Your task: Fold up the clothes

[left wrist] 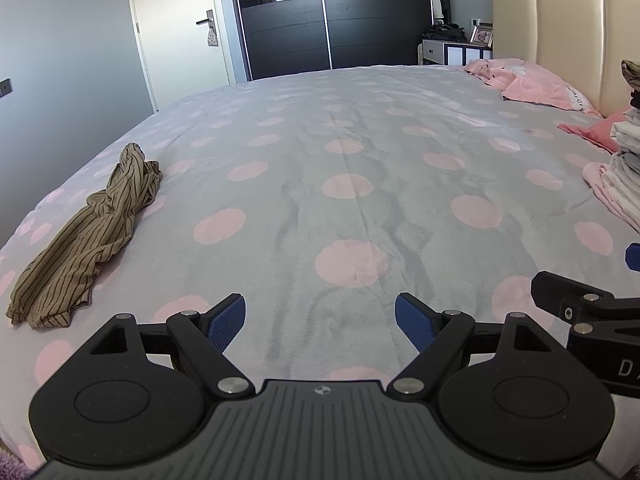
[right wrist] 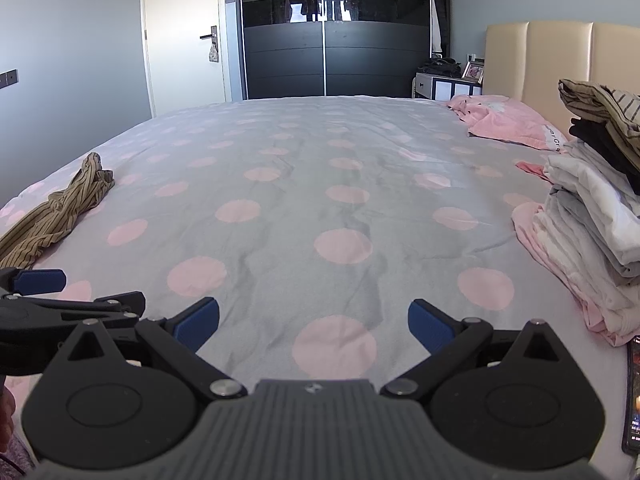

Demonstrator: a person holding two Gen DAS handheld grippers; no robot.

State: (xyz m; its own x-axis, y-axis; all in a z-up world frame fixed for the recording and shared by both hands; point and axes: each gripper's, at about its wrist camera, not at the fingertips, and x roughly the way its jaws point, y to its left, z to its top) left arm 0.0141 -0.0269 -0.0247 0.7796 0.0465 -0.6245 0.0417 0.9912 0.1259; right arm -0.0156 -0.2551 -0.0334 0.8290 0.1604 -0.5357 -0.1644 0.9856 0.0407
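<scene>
Nearest us, the left gripper (left wrist: 320, 322) and right gripper (right wrist: 314, 326) both stand spread wide with nothing between their blue pads (left wrist: 226, 320), side by side and low over the polka-dot bedspread (left wrist: 348, 208). Neither touches any garment.

At ten o'clock in the left view, well apart from the left gripper, we note the one unfolded item: a brown striped garment (left wrist: 84, 240), bunched and twisted into a long rope near the bed's edge. At three o'clock in the right view stands a stack of folded clothes (right wrist: 592, 216), tall and leaning, with a phone (right wrist: 634, 396) just beside its base. Farther, at one o'clock, lies a pink pillow (right wrist: 512, 122) against the headboard (right wrist: 540, 60).

Risks, in our judgement: gripping the twisted garment mid-length would lift it tangled, and a pull outward could drag it off the edge. Adding to the leaning stack could topple it onto the phone.
</scene>
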